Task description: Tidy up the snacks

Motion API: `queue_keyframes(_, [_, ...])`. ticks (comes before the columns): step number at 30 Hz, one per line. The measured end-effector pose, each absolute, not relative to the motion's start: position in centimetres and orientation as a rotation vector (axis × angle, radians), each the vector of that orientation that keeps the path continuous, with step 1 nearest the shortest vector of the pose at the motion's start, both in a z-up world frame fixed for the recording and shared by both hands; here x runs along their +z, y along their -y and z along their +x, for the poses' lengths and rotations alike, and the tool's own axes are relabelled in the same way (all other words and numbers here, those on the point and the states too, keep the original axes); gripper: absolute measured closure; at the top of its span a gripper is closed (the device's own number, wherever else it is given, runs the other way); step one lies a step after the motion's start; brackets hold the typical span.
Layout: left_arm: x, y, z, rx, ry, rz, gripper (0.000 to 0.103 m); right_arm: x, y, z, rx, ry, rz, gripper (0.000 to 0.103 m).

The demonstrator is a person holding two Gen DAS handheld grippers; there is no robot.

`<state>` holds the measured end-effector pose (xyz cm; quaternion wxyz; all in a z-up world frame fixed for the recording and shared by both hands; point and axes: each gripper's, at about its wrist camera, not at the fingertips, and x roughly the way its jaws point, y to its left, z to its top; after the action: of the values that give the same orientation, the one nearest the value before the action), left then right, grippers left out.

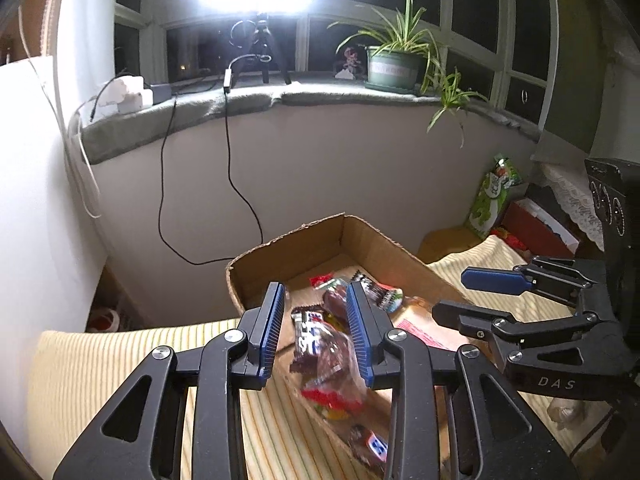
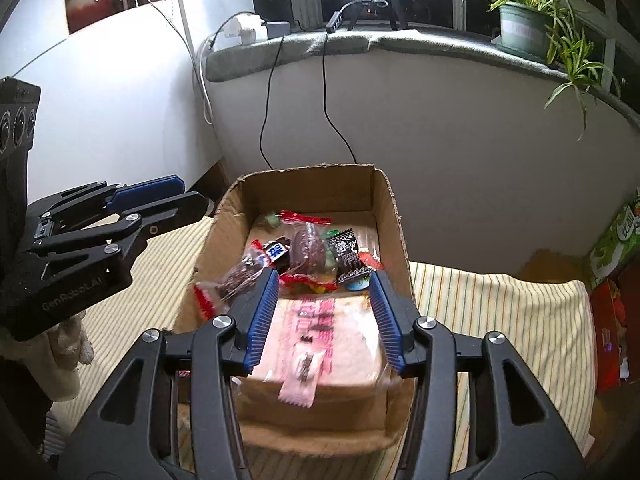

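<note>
Snacks (image 2: 304, 256) lie mostly inside the cardboard box (image 2: 312, 170), which sits on the striped cloth (image 2: 500, 320) right in front of you. Closest in, your right gripper (image 2: 326, 276) stands about half open and holds nothing. A small pink sachet (image 2: 302, 376) lies below its gap on a pale, pink-printed package at the near end of the box. Your left gripper (image 1: 317, 286) is only narrowly parted and also empty; the wrappers showing through its gap lie down in the box, not between the pads.

By the look of it you are between drops, so tidy before you reach out again. One clear packet of dark pieces (image 2: 240, 276) appears to hang at the box's left wall. It is blurred, so check it, and nudge it inward if it sits on the rim. Keep both grippers above the cardboard edge as you pull away — a snagged wall would likely drag the whole box.

Farther off, a green bag (image 1: 494, 200) leans by the wall on your right. It is probably the next candidate, and you'll want wider jaws for it.
</note>
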<state>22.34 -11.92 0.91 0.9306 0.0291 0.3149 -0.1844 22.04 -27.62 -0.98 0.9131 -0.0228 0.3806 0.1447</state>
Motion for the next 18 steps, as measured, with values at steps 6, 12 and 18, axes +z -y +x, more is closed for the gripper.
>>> queue_keyframes(6, [1.3, 11.3, 19.0, -0.374, -0.633, 0.043, 0.055, 0.1, 27.3, 18.7, 0.284, -0.740, -0.056, 0.037])
queue_keyframes(12, [1.4, 10.5, 15.5, -0.356, -0.627, 0.029, 0.040, 0.8, 27.6, 15.1, 0.258, -0.703, -0.044, 0.017])
queue_keyframes(18, [1.7, 9.8, 12.4, -0.327, -0.611, 0.014, 0.031, 1.2, 28.2, 12.5, 0.234, -0.680, -0.016, 0.002])
